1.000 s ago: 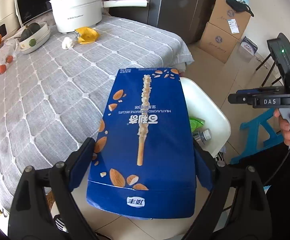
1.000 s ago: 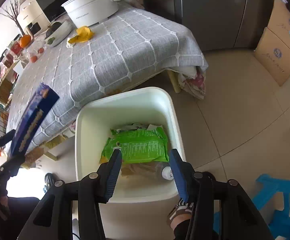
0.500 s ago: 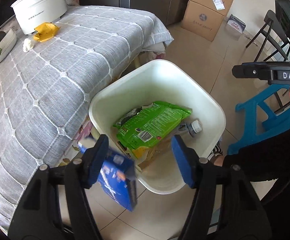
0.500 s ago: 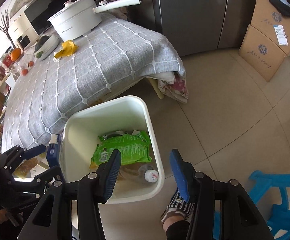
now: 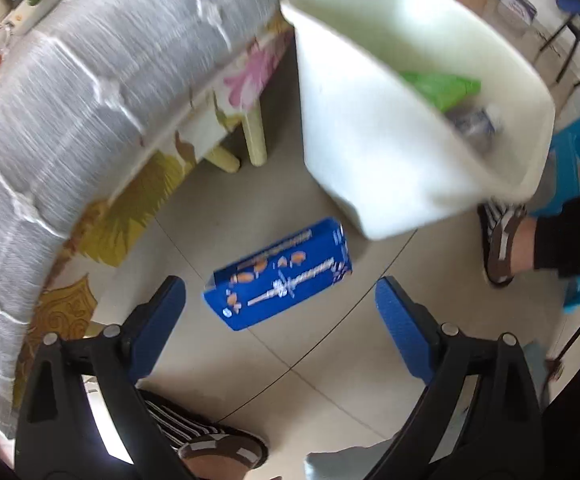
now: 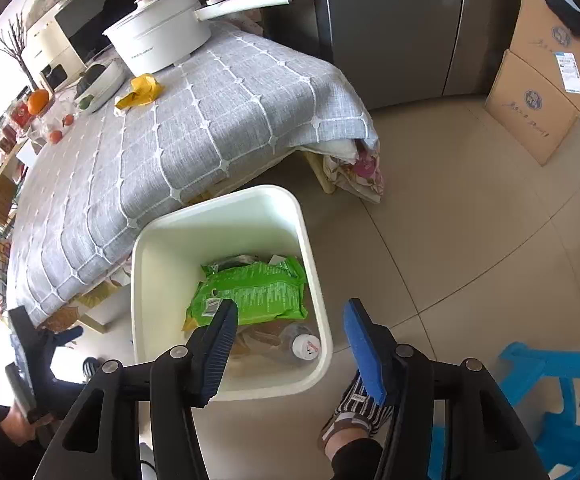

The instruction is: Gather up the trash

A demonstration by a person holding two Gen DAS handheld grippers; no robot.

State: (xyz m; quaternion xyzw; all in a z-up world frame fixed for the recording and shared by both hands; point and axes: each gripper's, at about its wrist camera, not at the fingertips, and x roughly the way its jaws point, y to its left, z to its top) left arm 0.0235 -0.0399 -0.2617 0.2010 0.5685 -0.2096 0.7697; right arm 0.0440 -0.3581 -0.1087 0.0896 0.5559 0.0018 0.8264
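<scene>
The blue biscuit box (image 5: 280,282) lies on the floor tiles beside the white bin (image 5: 374,152), outside it. Above it the left tool (image 5: 280,316) gapes wide, having just opened, nothing gripped. The right tool (image 6: 290,344) hangs half-spread and empty over the bin; a green wrapper (image 6: 250,294) and seemingly a bottle lie inside.

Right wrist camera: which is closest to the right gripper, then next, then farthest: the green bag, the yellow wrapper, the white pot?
From the right gripper:
1. Green bag, in the white bin, just beyond the fingertips.
2. Yellow wrapper, far up the grey tablecloth.
3. White pot, just behind the wrapper, at the table's back end.
</scene>
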